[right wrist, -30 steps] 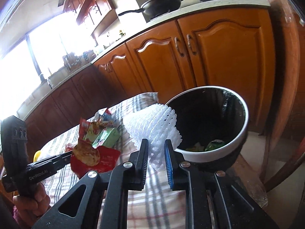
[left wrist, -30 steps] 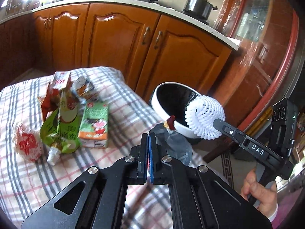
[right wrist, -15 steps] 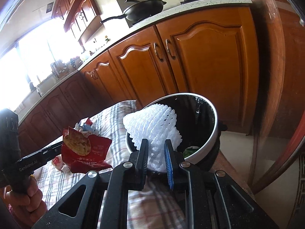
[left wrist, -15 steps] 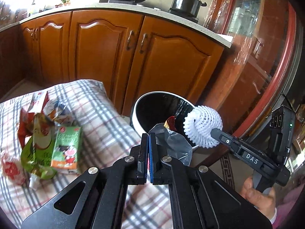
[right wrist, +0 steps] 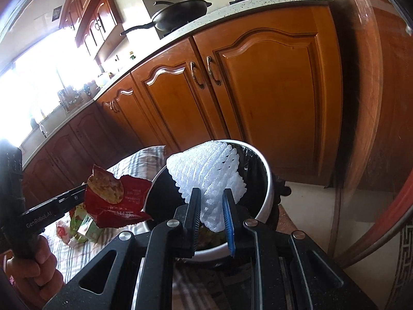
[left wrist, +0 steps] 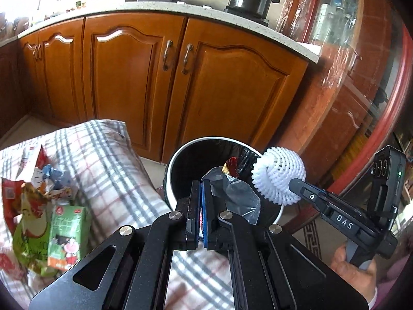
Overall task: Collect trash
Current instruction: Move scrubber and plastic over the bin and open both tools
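Holding a white foam fruit net [right wrist: 206,178] over the white-rimmed, black-lined trash bin [right wrist: 265,201], the right gripper [right wrist: 211,214] squeezes its soft, light mesh; the left gripper [left wrist: 200,206], clamped, pinches a crinkly red snack wrapper [right wrist: 116,201] by its edge, beside the bin; both judged featherlight.
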